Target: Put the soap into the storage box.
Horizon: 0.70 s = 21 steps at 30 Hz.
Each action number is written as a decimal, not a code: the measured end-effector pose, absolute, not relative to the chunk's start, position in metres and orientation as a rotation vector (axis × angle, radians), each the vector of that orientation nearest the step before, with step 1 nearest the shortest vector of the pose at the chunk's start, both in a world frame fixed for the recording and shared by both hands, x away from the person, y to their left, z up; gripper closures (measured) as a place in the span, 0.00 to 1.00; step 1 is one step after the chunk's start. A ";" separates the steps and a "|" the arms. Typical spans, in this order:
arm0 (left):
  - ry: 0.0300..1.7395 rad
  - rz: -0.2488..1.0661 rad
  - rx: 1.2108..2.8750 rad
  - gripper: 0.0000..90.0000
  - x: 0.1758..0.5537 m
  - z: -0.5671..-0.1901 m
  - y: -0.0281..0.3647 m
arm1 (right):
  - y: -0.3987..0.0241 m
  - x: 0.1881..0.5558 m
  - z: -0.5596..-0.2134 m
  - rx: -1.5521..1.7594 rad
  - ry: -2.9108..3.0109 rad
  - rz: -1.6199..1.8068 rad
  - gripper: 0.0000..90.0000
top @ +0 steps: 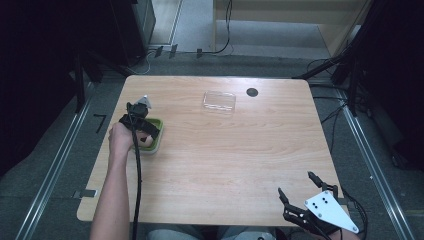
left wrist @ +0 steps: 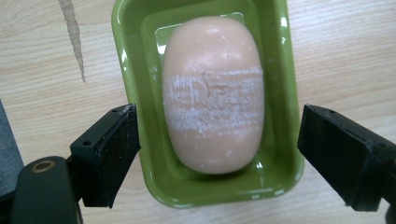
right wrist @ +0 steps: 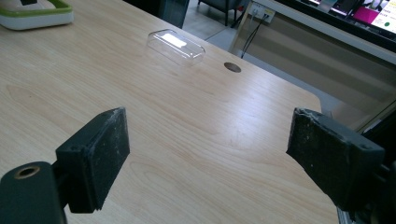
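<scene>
A pale pink bar of soap (left wrist: 212, 93) with a scuffed white band lies in a green dish (left wrist: 135, 70) on the wooden table (top: 225, 150). My left gripper (left wrist: 217, 126) hangs over the dish (top: 159, 131) at the table's left side, pointing down. Its jaws stand open on either side of the dish, and the pads touch neither soap nor dish. My right gripper (top: 295, 182) rests near the front right edge with its jaws wide apart and nothing between them (right wrist: 208, 130).
A clear plastic lid (top: 219, 101) lies near the far edge of the table, with a dark round hole (top: 252, 92) just to its right. The person's left forearm (top: 112, 190) runs along the table's left edge. Cables trail on the floor beyond.
</scene>
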<state>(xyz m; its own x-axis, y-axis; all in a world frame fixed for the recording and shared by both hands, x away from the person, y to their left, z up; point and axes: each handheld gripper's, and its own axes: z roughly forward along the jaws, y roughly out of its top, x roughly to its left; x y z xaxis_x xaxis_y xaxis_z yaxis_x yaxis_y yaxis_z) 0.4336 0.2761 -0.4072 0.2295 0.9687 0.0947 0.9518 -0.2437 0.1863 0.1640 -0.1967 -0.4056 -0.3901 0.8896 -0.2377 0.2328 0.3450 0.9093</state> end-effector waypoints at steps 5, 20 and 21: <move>1.857 0.281 2.406 0.12 0.428 -0.402 0.274 | -0.196 0.165 -0.406 0.987 1.832 1.068 0.15; 1.843 0.267 2.432 0.08 0.402 -0.390 0.274 | -0.192 0.166 -0.405 0.970 1.837 1.077 0.15; 1.843 0.267 2.432 0.08 0.402 -0.390 0.274 | -0.192 0.166 -0.405 0.969 1.838 1.077 0.15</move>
